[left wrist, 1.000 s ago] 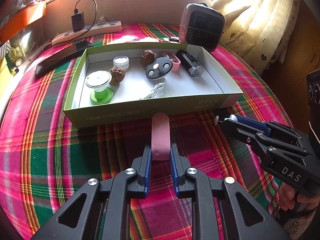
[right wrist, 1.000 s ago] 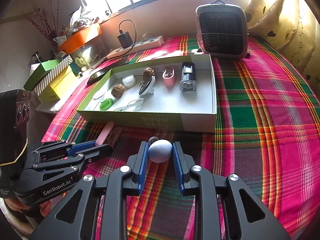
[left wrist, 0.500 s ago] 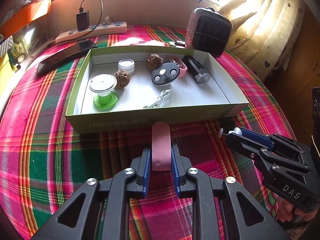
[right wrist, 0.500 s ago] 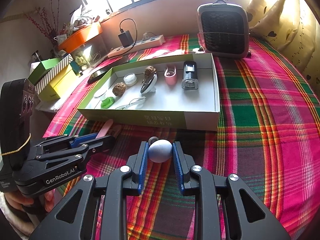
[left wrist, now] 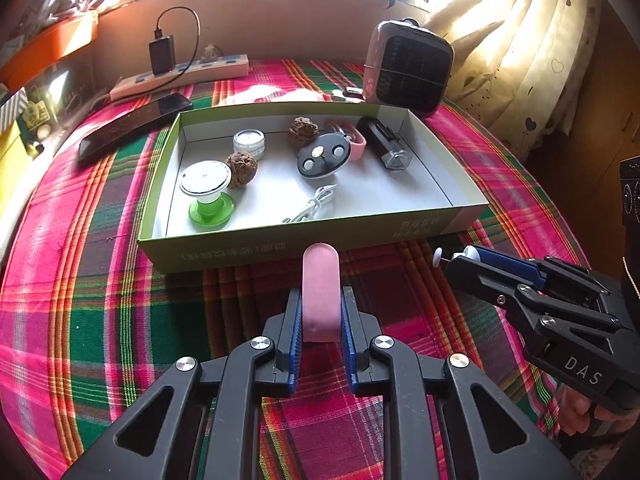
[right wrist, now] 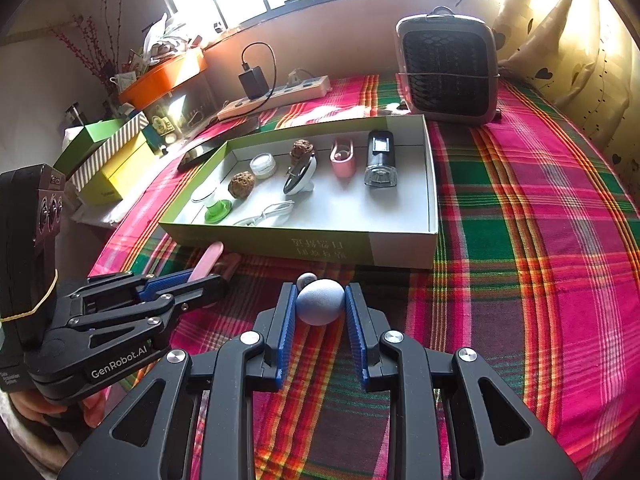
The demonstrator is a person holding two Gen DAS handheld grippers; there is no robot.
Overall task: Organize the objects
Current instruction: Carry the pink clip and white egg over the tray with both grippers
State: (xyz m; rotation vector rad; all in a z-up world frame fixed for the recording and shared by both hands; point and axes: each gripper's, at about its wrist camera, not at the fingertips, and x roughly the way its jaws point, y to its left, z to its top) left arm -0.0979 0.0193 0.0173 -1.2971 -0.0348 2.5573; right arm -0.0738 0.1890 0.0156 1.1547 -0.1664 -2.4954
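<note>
Just short of the shallow green-sided cardboard tray (left wrist: 224, 254), your left gripper (left wrist: 320, 316) clamps a flat pink oblong case (left wrist: 321, 292) and your right gripper (right wrist: 320, 312) clamps a pale egg-shaped object (right wrist: 320, 301), both held clear of the plaid cloth, seemingly ready to go over the wall.

A surface covered by a pink, green and red plaid cloth (right wrist: 520, 208) carries an open, shallow green-sided cardboard box (left wrist: 280, 246), a grey mesh-fronted fan heater (right wrist: 448, 72) behind its far right corner, a white power strip (left wrist: 180, 76) with a black charger at the back, and a dark flat phone (left wrist: 132, 128) beside the box's left end
</note>
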